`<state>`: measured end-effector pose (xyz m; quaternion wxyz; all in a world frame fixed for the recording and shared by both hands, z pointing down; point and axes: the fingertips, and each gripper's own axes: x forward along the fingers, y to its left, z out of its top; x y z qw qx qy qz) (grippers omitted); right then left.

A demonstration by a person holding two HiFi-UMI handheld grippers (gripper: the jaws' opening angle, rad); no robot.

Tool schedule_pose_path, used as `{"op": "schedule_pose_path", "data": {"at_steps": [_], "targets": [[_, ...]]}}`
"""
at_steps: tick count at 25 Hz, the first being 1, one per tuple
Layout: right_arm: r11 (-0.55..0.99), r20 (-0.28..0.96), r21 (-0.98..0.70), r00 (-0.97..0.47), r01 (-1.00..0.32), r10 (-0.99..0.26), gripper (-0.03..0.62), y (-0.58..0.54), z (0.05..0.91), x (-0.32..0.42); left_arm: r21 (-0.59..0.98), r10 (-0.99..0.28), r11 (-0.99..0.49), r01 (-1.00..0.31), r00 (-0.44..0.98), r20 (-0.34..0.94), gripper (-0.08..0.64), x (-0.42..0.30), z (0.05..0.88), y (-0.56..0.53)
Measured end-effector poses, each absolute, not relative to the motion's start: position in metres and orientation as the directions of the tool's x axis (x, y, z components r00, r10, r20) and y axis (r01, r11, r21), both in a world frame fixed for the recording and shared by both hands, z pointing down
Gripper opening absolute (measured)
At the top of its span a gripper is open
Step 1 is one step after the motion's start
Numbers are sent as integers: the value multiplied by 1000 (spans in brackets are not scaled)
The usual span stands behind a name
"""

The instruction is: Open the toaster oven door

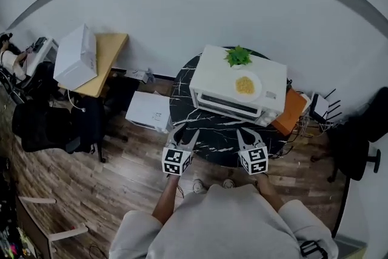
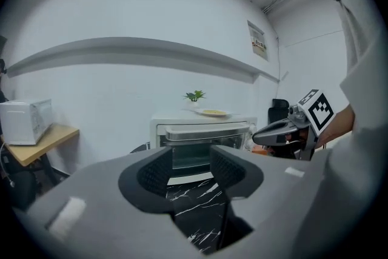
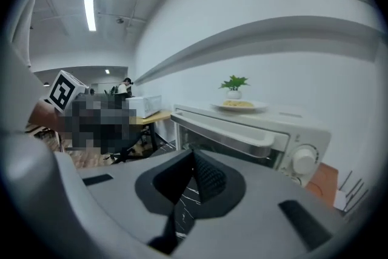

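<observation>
Light was soft, cool and rather dim, coming from overhead; a ceiling strip light [image 3: 90,14] glared white in the right gripper view. Shadows were faint. Every view bowed heavily towards dark, vignetted corners. The nearest foreground in both gripper views looked soft, the toaster oven [image 2: 203,133] reasonably sharp

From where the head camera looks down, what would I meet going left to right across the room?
Left black office chair → white microwave → white box on the floor → toaster oven → orange box → right black chair.
</observation>
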<state>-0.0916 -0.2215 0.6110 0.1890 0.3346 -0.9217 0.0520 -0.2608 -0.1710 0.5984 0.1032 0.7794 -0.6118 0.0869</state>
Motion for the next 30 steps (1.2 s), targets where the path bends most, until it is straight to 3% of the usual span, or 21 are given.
{"op": "schedule_pose_path", "data": {"at_steps": [7, 17, 24, 30], "targets": [[677, 378, 31, -619, -735, -689, 13, -219, 610, -30, 65, -900, -340, -938, 345, 265, 201, -213, 601, -192], [617, 387, 18, -564, -787, -730, 13, -206, 616, 20, 94, -886, -376, -922, 387, 256, 201, -172, 599, -200], [632, 380, 22, -578, -775, -722, 13, -206, 614, 15, 323, -882, -332, -886, 413, 228, 201, -176, 602, -200], [633, 374, 19, -581, -774, -723, 14, -210, 613, 11, 645, -888, -303, -702, 453, 75, 201, -183, 597, -202]]}}
